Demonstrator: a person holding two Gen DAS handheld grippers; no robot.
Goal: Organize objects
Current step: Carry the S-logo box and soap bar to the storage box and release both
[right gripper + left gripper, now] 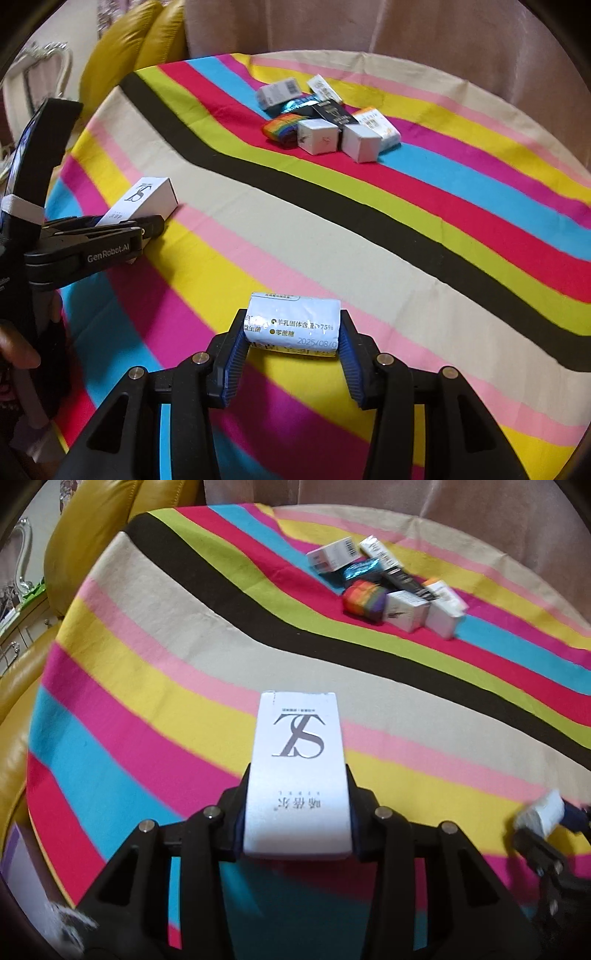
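We are clamping a tall white box (297,775) marked "TS" between the jaws of the left gripper (295,812), the box lying lengthwise over the yellow and pink bands of the striped cloth (184,635). In the right gripper (291,343) we are gripping a pale blue packet (293,323) with printed text, its ends pressed against the blue pads (236,365). Well beyond both, on the red and blue stripes, a cluster of small boxes (332,125) is lying together, a rainbow-coloured item (282,127) touching its near left edge. A yellow cushion (96,531) is showing behind the table.
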